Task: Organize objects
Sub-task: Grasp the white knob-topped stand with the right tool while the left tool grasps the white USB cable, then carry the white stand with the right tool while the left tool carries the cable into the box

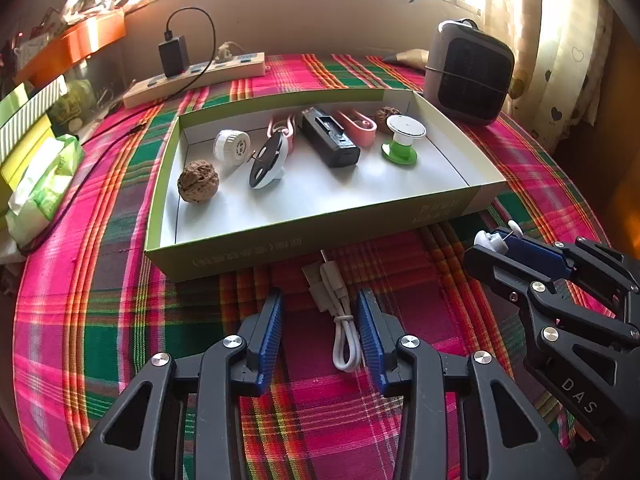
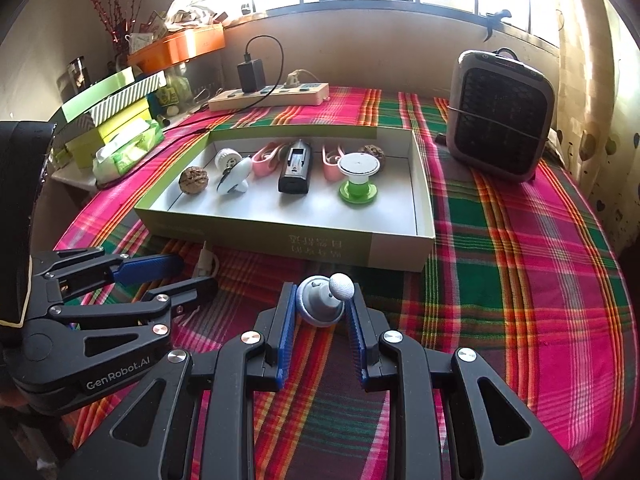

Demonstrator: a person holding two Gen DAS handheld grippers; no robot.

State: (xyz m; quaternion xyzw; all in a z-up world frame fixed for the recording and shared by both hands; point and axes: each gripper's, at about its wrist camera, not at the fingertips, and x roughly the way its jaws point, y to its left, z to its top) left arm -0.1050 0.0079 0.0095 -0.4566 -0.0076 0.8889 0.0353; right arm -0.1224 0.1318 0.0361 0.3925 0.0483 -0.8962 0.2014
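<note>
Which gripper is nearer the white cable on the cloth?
Left. The left gripper has the white cable between its open jaws; the right gripper is off beside it, gripping a small gadget.

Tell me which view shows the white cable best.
The left wrist view: the white cable lies coiled on the cloth between the open left tongs, fully visible. In the right wrist view only its plug end peeks out beside those tongs.

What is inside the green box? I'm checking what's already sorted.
Inside the green box: two walnuts, a white cap, a black-and-white disc, two pink clips, a black case, a green-based spool. The clips and far walnut are partly hidden.
</note>
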